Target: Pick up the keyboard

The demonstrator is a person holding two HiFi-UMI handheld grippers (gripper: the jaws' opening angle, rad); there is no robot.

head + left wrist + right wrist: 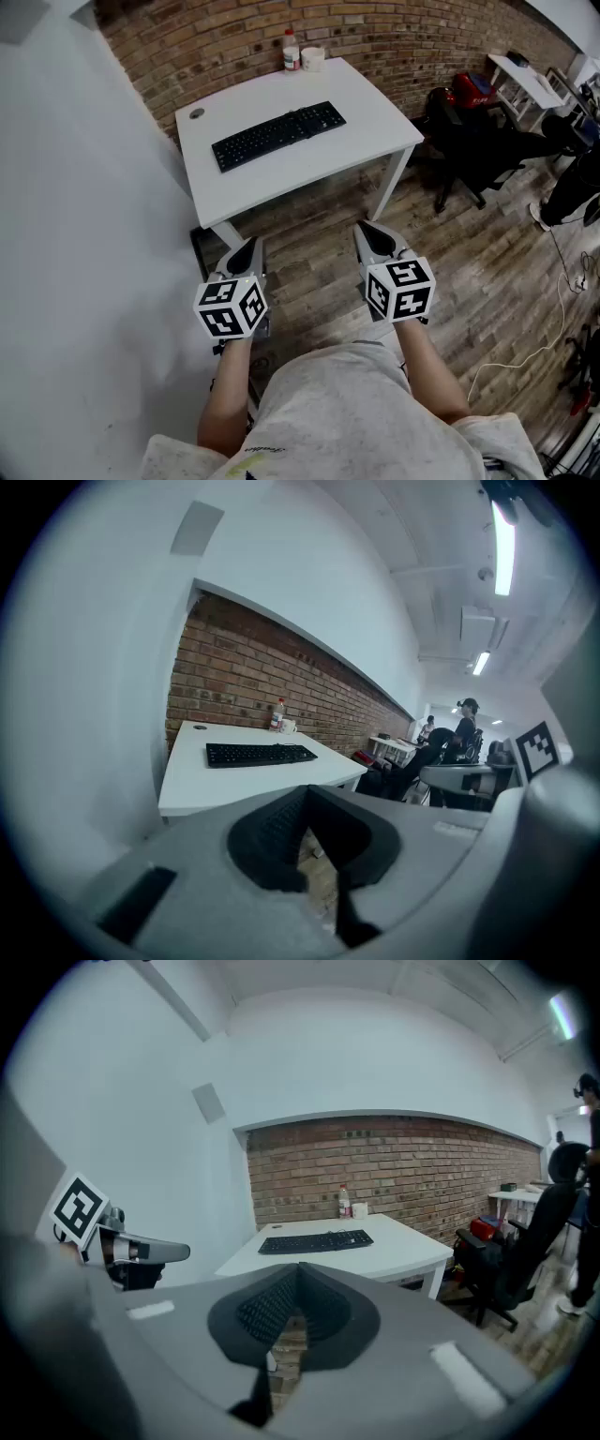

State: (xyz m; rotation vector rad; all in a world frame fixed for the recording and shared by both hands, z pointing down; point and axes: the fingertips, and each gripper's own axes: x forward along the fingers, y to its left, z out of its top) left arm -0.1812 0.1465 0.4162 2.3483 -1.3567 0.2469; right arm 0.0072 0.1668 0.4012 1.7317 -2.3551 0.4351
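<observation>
Keyboard [278, 135] is laid flat mid-table [366, 98], skewed to the table's front edge. Bottle [292, 51] and cup [312, 58] are set at the table's back edge. Left gripper [247, 247] and right gripper [367, 232] are held short of the table's front edge, jaws fully closed, nothing gripped.

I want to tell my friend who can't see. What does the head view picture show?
A black keyboard lies untouched on a white table by a brick wall, with a bottle and a white cup at its far edge. A person holds the left gripper and right gripper over the wood floor, both shut and empty, short of the table.
</observation>
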